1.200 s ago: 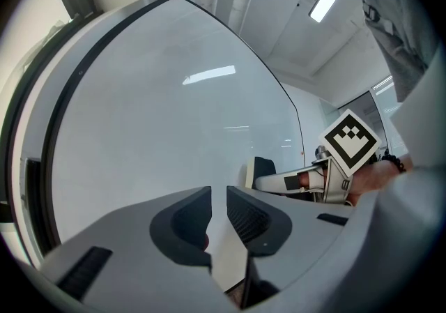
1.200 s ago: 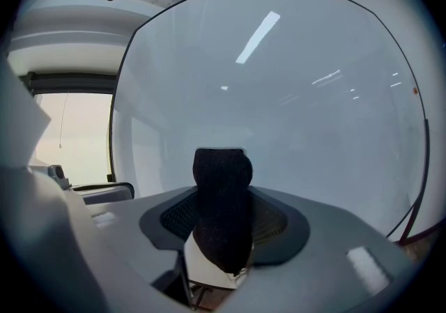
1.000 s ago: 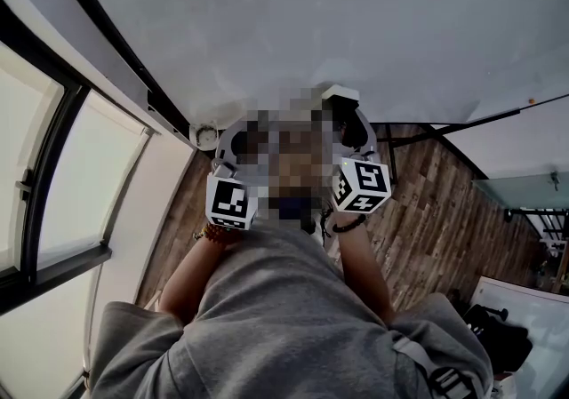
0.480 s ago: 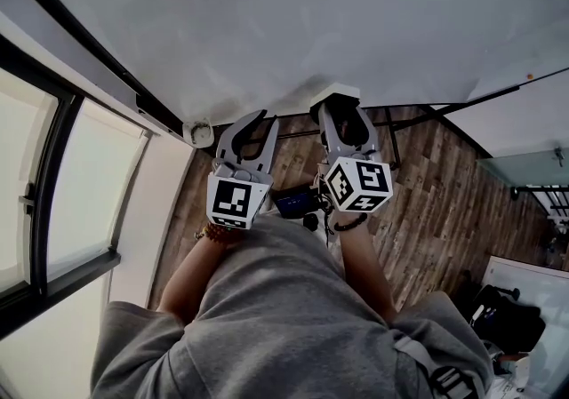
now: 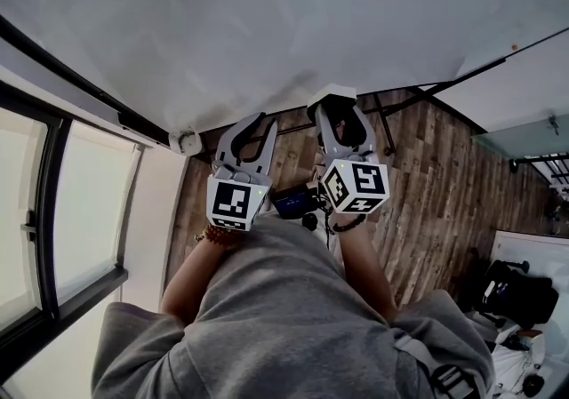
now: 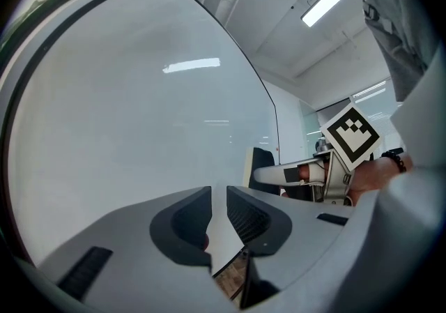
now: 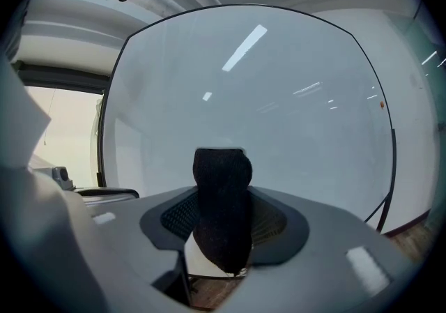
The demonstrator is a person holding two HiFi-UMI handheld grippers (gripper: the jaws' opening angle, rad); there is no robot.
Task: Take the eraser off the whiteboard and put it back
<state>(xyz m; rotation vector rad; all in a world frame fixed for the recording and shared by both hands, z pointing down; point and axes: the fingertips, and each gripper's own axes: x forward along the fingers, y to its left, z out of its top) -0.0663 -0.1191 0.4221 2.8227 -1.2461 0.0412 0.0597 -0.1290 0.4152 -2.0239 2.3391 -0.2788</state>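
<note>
A large whiteboard (image 5: pixel 293 24) fills the view ahead, and both grippers point level at it. My right gripper (image 5: pixel 338 109) is shut on the eraser (image 5: pixel 334 95), a black felt block with a white back. In the right gripper view the eraser (image 7: pixel 221 207) stands upright between the ribbed pads of my right gripper (image 7: pixel 223 219), close to the whiteboard (image 7: pixel 279 109). My left gripper (image 5: pixel 264 120) is beside it. Its jaws are closed to a thin slit with nothing in them, as my left gripper (image 6: pixel 219 196) shows against the whiteboard (image 6: pixel 139 130). The right gripper's finger (image 6: pixel 306 176) appears at that view's right.
A dark-framed window (image 5: pixel 71 202) runs down the left. Wood plank floor (image 5: pixel 436 193) lies below, crossed by the board's black stand legs (image 5: pixel 387 135). A dark bag (image 5: pixel 516 291) sits at the lower right, and a small round fitting (image 5: pixel 187 141) is at the board's lower left corner.
Both grippers and the head have drifted sideways along the board, and the window frame sits lower in view. The eraser stays in the right jaws. The left jaws are unchanged.
</note>
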